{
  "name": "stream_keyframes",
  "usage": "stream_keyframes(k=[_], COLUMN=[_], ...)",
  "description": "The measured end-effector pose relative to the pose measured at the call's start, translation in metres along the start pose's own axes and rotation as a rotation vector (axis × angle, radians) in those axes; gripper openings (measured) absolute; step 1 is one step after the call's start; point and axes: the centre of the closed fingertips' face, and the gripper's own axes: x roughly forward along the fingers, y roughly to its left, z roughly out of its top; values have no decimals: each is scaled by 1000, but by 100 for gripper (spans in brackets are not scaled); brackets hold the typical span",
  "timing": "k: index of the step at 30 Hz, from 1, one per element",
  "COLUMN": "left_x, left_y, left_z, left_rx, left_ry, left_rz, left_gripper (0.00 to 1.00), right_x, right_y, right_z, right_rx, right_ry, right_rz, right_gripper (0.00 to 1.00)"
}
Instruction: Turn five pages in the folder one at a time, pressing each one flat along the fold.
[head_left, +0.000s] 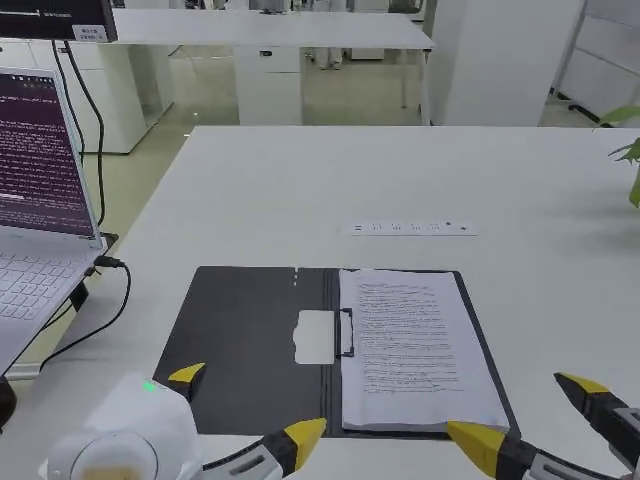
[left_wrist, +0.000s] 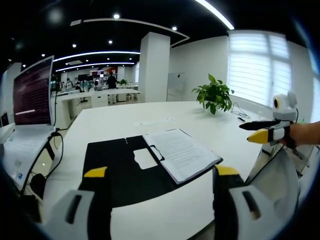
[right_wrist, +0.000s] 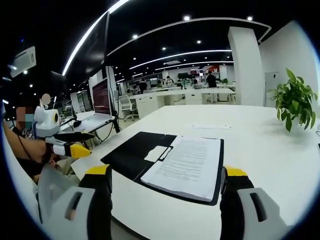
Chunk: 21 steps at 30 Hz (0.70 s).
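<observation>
Laptop (head_left: 40, 180) left of folder (head_left: 250, 340), socket strip (head_left: 410, 228) beyond it, plant (head_left: 630, 150) far right

Nothing here is sharp enough for me to read. At the left of the head view the laptop screen (head_left: 35, 150) carries rows of pale writing on dark purple, too fine to make out. The top page (head_left: 415, 345) in the folder (head_left: 250, 340), lower centre, is covered with printed lines, all blurred. A white strip (head_left: 410, 228) above it bears grey marks, and a white label (head_left: 88, 33) at the upper left has dark print, both illegible.
</observation>
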Motion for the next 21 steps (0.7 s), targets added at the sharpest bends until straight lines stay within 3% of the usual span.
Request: stream_keyframes(k=[10, 14, 21], left_x=[-1, -2, -2], left_y=[4, 6, 6], left_z=[2, 3, 3], left_rx=[6, -2, 0], left_ry=[-14, -29, -28], left_rz=[18, 25, 27], left_gripper=[92, 98, 99], right_x=[-2, -4, -3], right_y=[-6, -8, -8], right_z=[2, 2, 1], right_rx=[16, 22, 15], right_ry=[-22, -25, -18], right_rz=[-32, -41, -43], right_gripper=[100, 100, 100])
